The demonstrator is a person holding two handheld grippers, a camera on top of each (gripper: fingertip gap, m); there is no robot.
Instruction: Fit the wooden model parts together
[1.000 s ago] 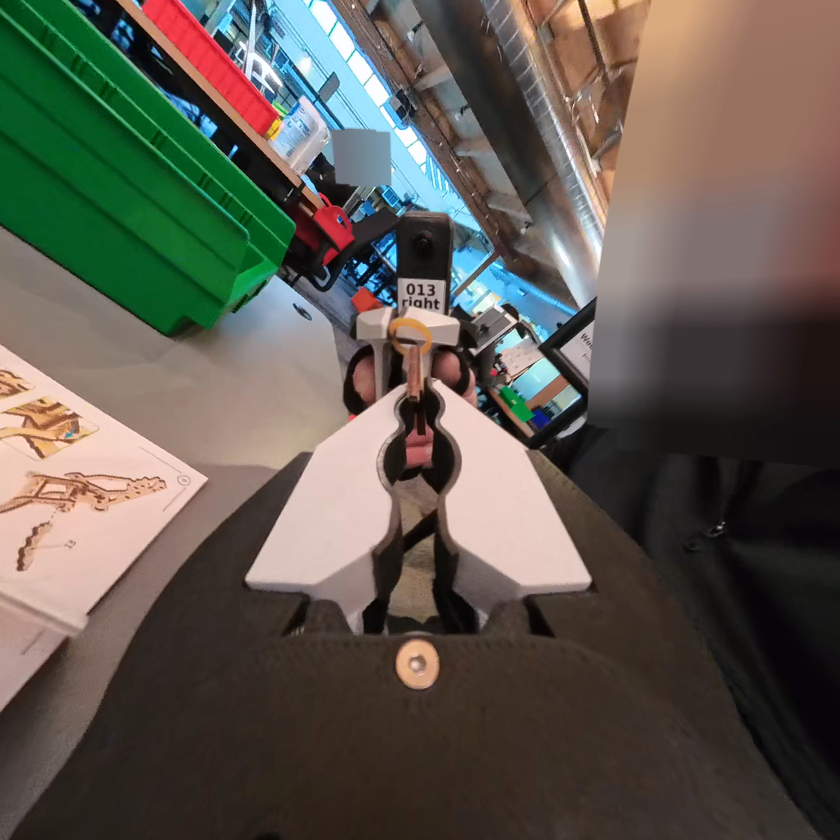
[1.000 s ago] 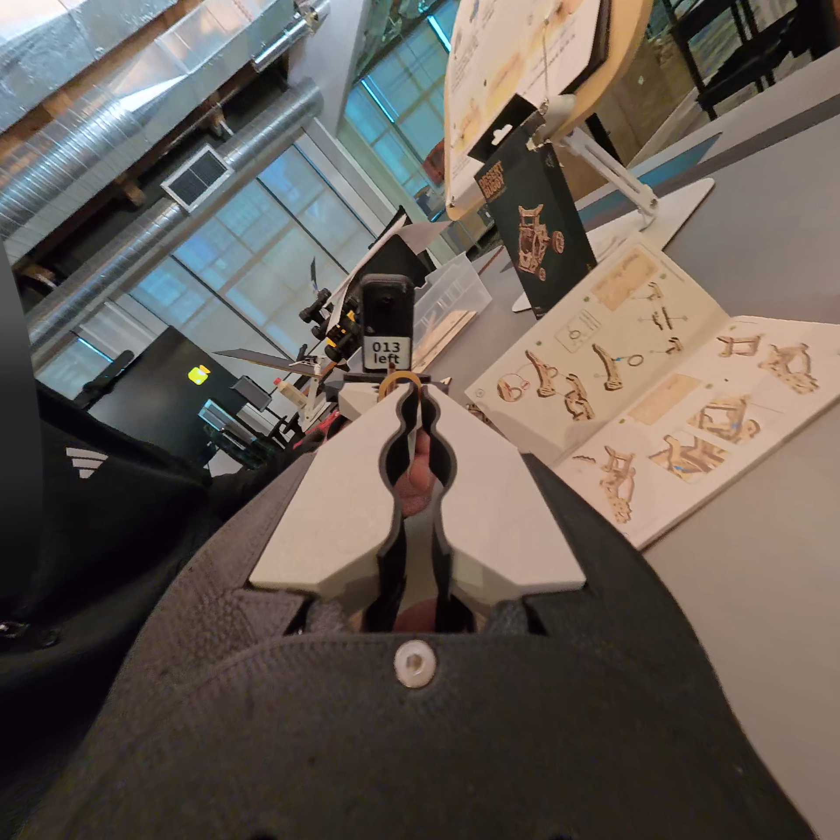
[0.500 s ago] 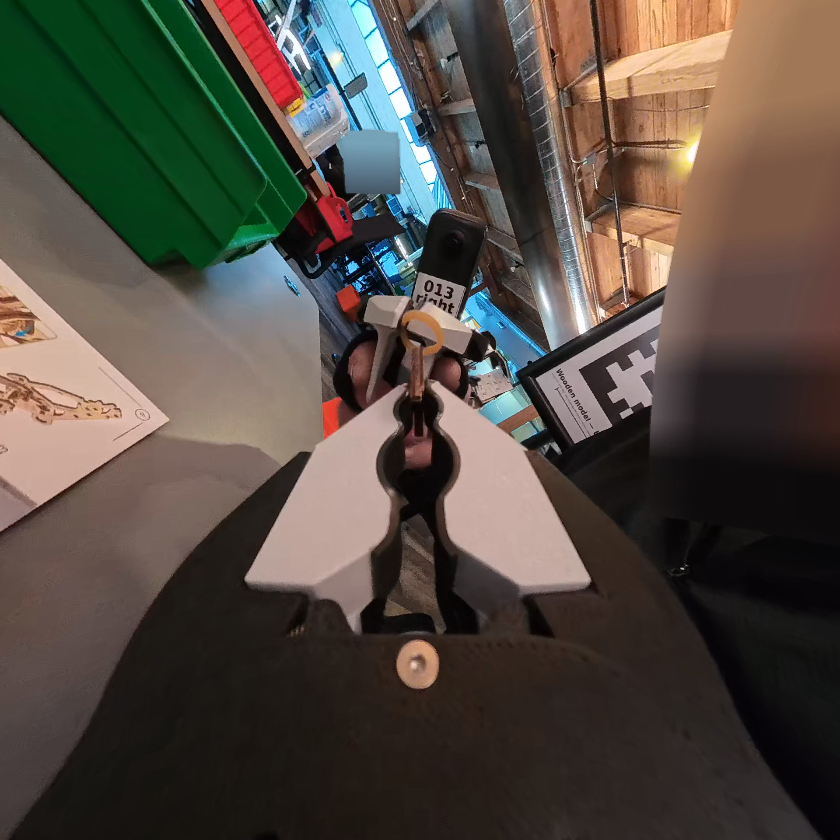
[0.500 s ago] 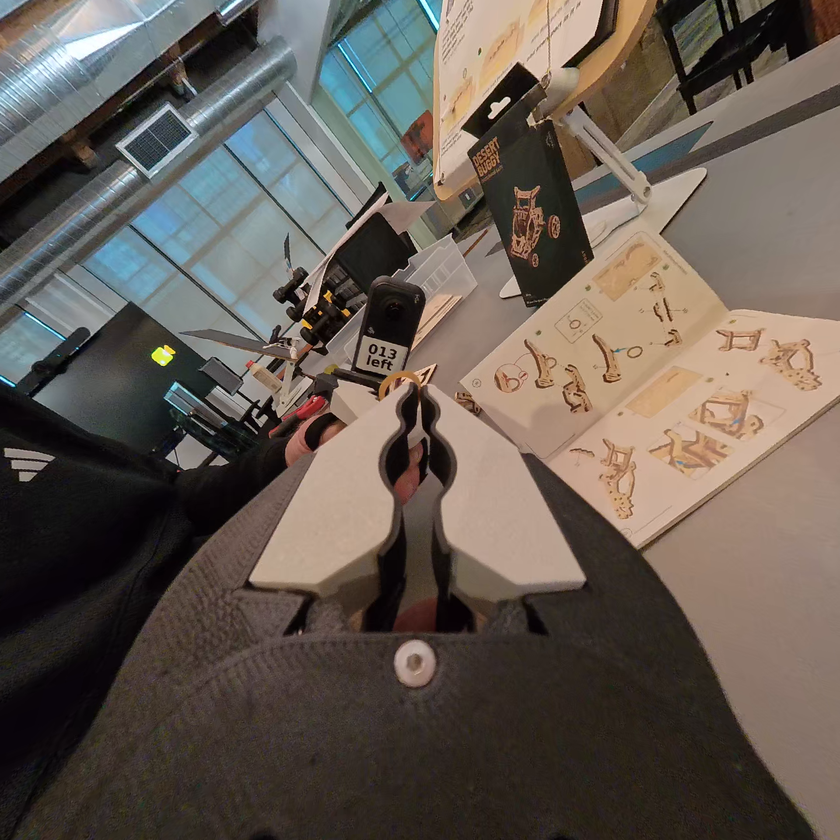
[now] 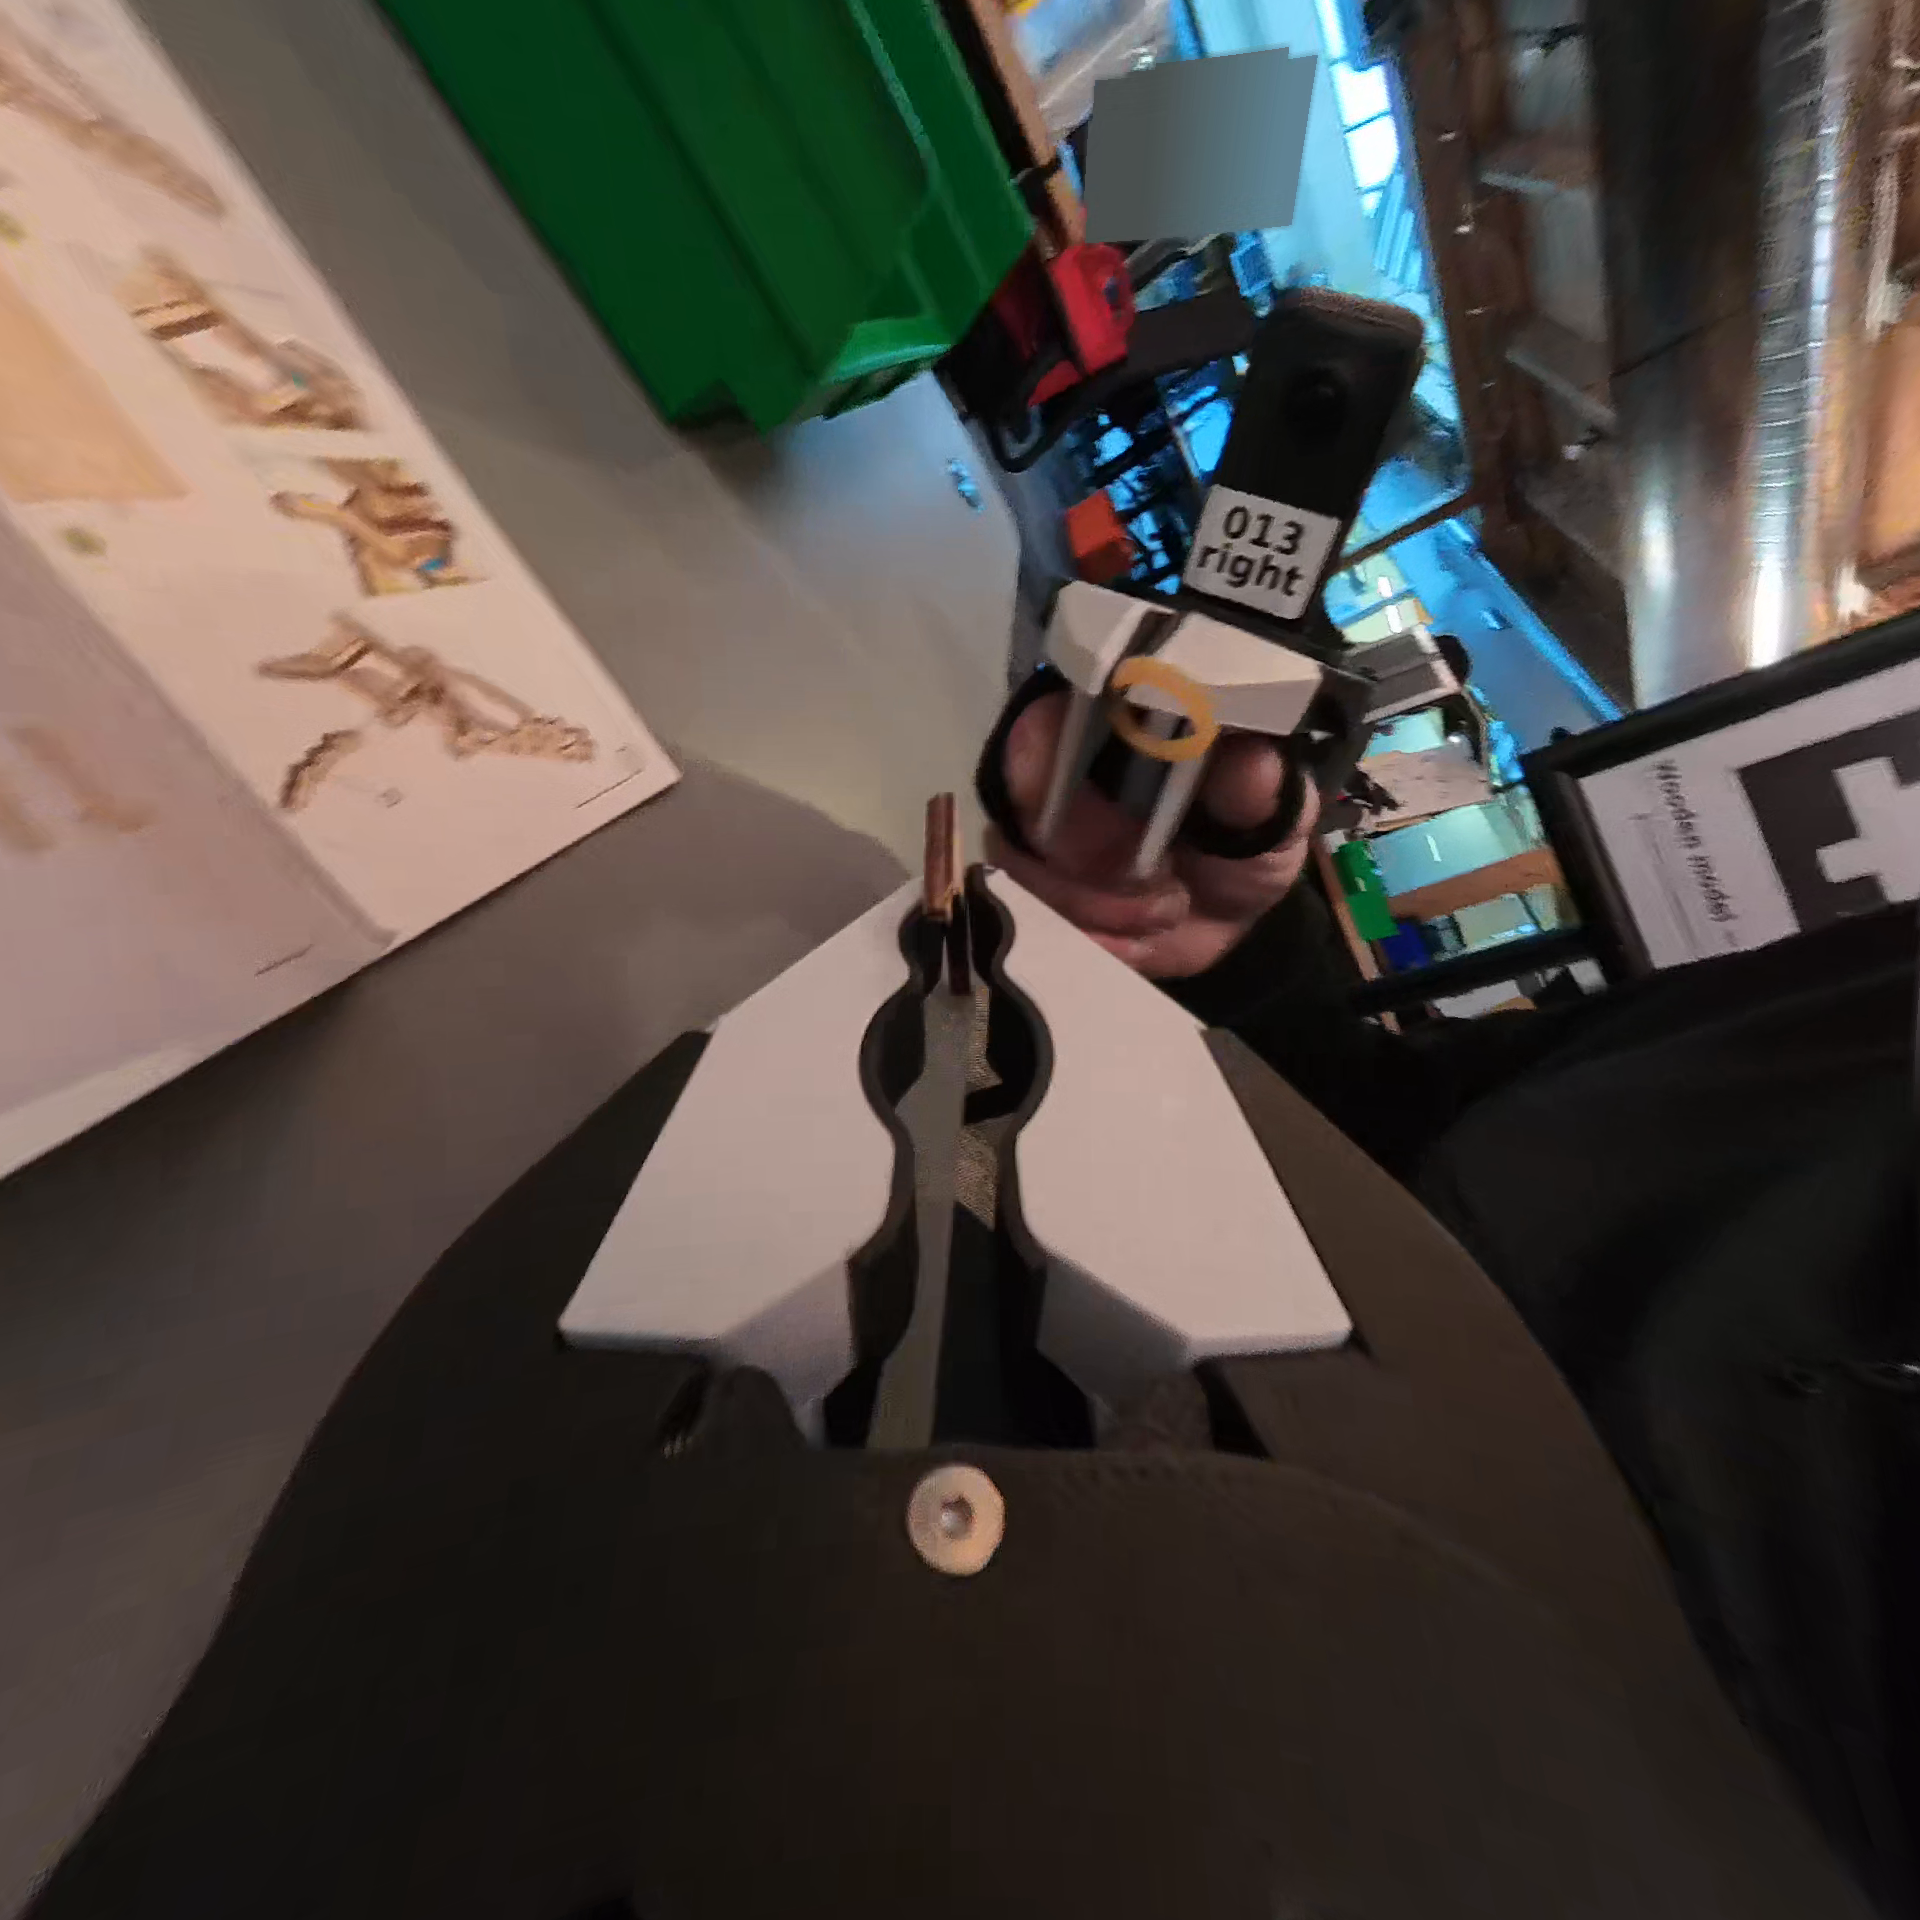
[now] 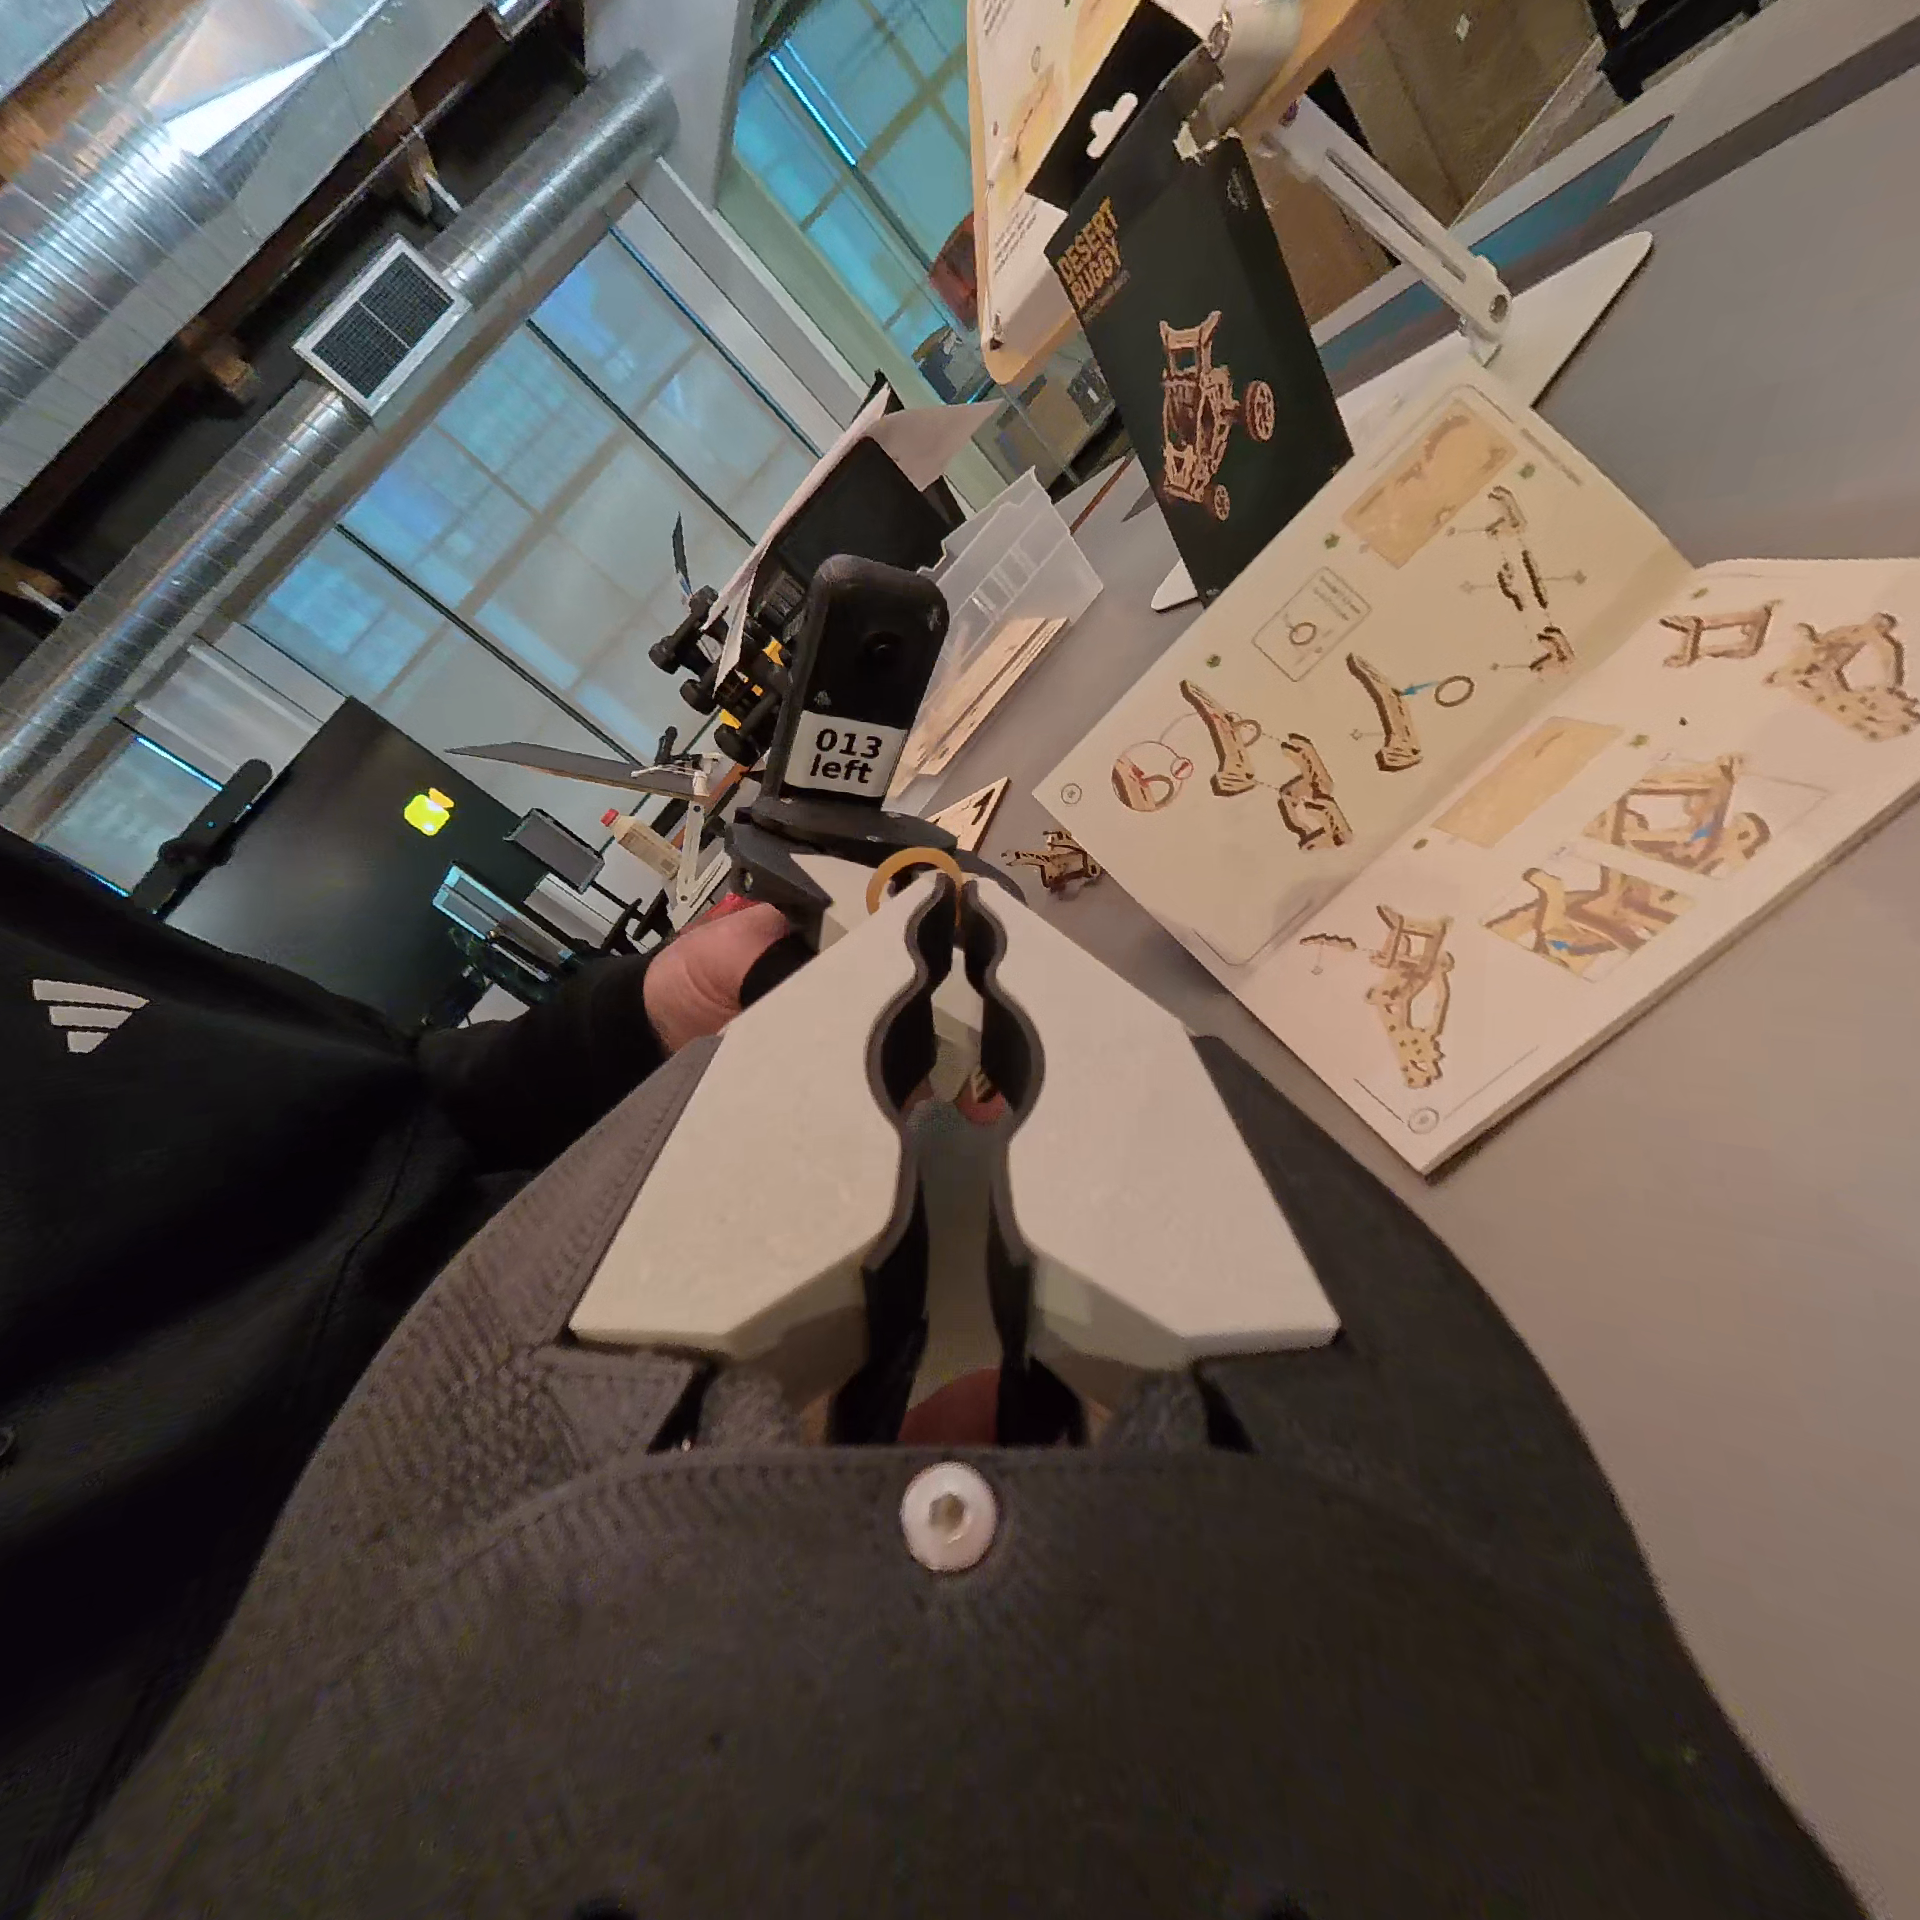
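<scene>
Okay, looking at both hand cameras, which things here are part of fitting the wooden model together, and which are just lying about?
Part of the job:
- thin wooden strip, pinched in the left gripper
- yellow ring at the right gripper
- open instruction booklet
- small wooden assembly on the table

Lying about:
- green bins
- dark kit package
- clear plastic tray

Two white-fingered handheld grippers (image 5: 951, 904) (image 6: 951, 894). One thin wooden strip (image 5: 941, 868), one tan rubber ring (image 5: 1162, 710). One open instruction booklet (image 6: 1507, 748); beside it one black model package (image 6: 1195, 364), one small assembled wooden piece (image 6: 1060, 862).
</scene>
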